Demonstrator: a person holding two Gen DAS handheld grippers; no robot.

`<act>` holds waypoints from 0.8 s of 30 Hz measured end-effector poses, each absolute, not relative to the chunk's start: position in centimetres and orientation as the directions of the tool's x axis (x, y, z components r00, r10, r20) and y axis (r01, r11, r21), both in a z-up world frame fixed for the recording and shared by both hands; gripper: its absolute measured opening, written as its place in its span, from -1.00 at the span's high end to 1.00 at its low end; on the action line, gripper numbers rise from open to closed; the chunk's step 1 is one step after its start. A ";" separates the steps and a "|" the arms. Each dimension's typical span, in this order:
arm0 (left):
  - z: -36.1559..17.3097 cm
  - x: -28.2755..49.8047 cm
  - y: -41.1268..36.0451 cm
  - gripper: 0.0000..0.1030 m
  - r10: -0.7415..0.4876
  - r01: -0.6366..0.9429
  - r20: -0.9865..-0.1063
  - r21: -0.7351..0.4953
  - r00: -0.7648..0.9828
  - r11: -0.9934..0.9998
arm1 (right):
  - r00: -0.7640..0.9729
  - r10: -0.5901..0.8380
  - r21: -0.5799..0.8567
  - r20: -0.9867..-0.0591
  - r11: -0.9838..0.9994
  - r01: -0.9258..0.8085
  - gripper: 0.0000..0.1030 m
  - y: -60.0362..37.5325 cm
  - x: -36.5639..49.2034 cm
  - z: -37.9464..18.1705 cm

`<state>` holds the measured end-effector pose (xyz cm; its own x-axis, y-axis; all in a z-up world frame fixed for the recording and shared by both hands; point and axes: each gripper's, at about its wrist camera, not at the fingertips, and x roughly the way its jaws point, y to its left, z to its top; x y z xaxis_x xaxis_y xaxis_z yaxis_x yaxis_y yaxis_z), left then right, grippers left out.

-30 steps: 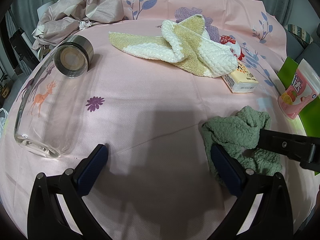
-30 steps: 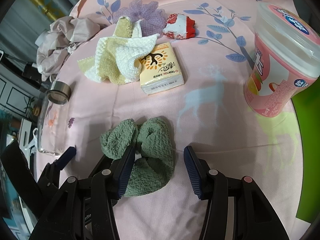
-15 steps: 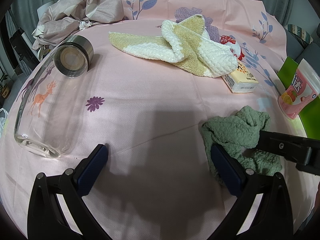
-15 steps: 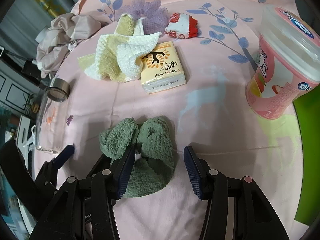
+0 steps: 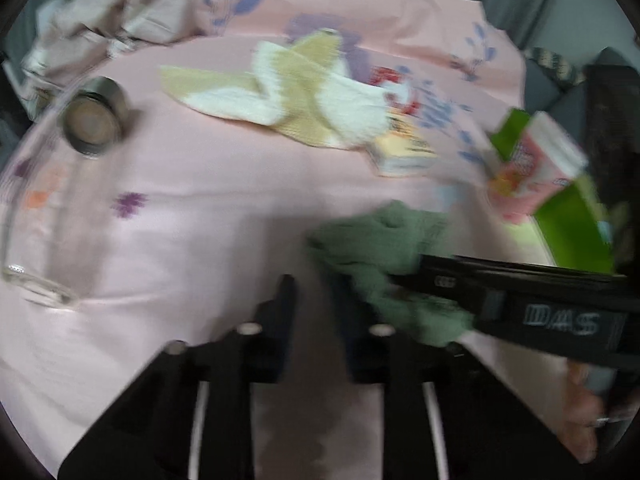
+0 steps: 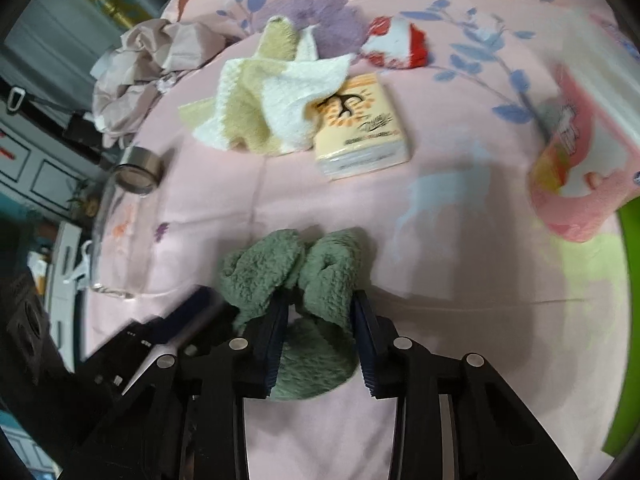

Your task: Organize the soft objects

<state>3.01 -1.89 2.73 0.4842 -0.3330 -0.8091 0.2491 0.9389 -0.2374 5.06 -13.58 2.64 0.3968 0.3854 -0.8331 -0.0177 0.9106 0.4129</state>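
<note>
While the green towel lies bunched on the pink cloth that covers the bench, the right gripper straddles one of its humps, and its jaws are closing with that fold between them; the pads look to be pressing into the pile on both sides. Taking a raised fold rather than a flat edge makes sense, since a soft heap gives the pads something thick to pinch.

Seen from the left wrist, the left gripper sits just beside the same towel, at its left edge. Its jaws are closing too, with only a narrow gap left, and I see nothing caught between them; the view is blurred, so whether one pad brushes the towel I cannot tell. It seems placed to take the opposite edge, so the two hands could spread or fold the towel between them.

Farther back, the yellow-and-white towel lies crumpled, partly draped over a tissue pack, apparently still waiting its turn. A pink cup stands to the right, and a glass bottle with a metal cap lies on its side to the left, well apart from the work. A wad of beige fabric sits at the far edge.
</note>
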 end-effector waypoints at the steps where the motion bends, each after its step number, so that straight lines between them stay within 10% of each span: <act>1: 2.7 3.0 -2.0 0.91 -0.363 0.258 -0.807 -0.268 0.467 0.928 | 0.398 0.381 0.409 -0.834 0.912 -0.018 0.48 -13.5 5.0 2.6; 24: 16.5 -1.1 -14.8 1.00 -0.588 0.537 -0.603 -0.292 0.538 0.791 | 0.767 0.360 0.575 -0.531 0.818 0.015 0.70 -26.5 -3.6 14.1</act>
